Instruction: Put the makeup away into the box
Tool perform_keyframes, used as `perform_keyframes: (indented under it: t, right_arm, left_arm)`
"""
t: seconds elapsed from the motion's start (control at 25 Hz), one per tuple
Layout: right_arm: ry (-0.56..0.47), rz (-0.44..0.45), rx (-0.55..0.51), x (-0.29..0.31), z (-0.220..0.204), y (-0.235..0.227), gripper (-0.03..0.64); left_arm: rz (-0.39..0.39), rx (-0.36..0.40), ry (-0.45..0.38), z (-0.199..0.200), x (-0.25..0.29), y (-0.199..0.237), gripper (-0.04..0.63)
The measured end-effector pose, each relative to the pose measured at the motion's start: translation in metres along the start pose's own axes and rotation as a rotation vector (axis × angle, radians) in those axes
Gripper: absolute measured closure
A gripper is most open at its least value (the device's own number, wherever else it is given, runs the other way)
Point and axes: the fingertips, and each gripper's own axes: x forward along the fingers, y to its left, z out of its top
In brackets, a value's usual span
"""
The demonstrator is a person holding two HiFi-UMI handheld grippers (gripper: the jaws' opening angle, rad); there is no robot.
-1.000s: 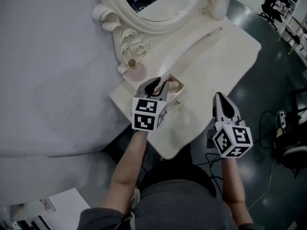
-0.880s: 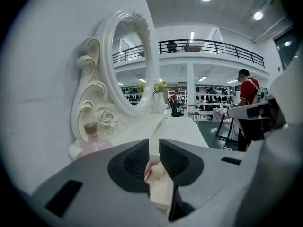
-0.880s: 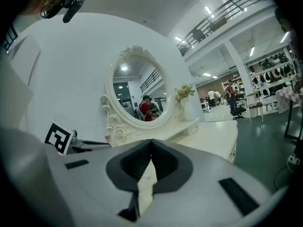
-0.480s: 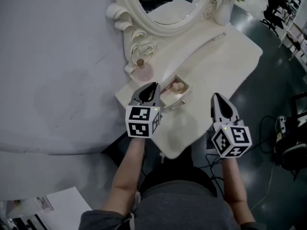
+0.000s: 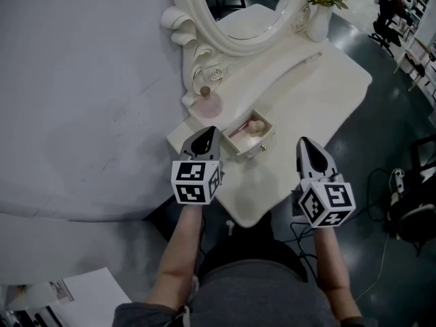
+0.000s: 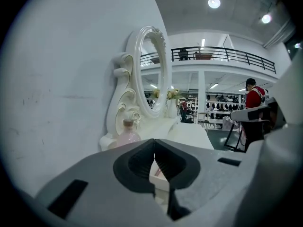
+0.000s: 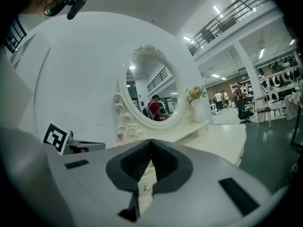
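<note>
And the left tool (image 5: 208, 133) is out. A second ago it sat right over the box (image 5: 240, 144) with its jaws apart; now it has pulled back toward the near left and hangs just short of the box's near-left corner. Its jaws have just been closing, and they meet tip to tip with nothing between them. Behind it, the marker cube (image 5: 195, 181) shows its black-and-white squares, with the bare forearm (image 5: 178, 251) trailing nearer.

Over on the right, the right tool (image 5: 304, 144) has crept a little farther forward. It hovers above the table (image 5: 320, 80) at its near right edge, apart from everything. Its jaws are pressed together too, and it is empty.

Now the box itself: a small white open-topped thing with a knob on its near face, standing toward the near left corner of the table. A pale rounded makeup piece (image 5: 255, 125) lies inside it, at the far end.

Farther back and a touch left, a pink perfume bottle (image 5: 208, 103) stands at the foot of the ornate white oval mirror (image 5: 182, 26). At the far end of the table stands a white vase (image 5: 319, 20) of flowers.
</note>
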Motion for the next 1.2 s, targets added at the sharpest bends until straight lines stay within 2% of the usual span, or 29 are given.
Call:
perform_keyframes:
  t: [0.72,1.0,1.2]
  right_arm:
    - [0.013,0.01,-0.06,0.001,-0.002,0.013,0.614]
    - [0.015,0.031,-0.134,0.002,0.003,0.015,0.614]
    - [0.023,0.043,-0.132,0.003,0.001,0.013,0.614]
  left_arm:
    - [0.017,-0.043,-0.014,-0.007,-0.019,0.018,0.588]
    - [0.011,-0.052,-0.016,-0.009,-0.02,0.016,0.589]
    - [0.007,-0.05,-0.015,-0.008,-0.017,0.011,0.589]
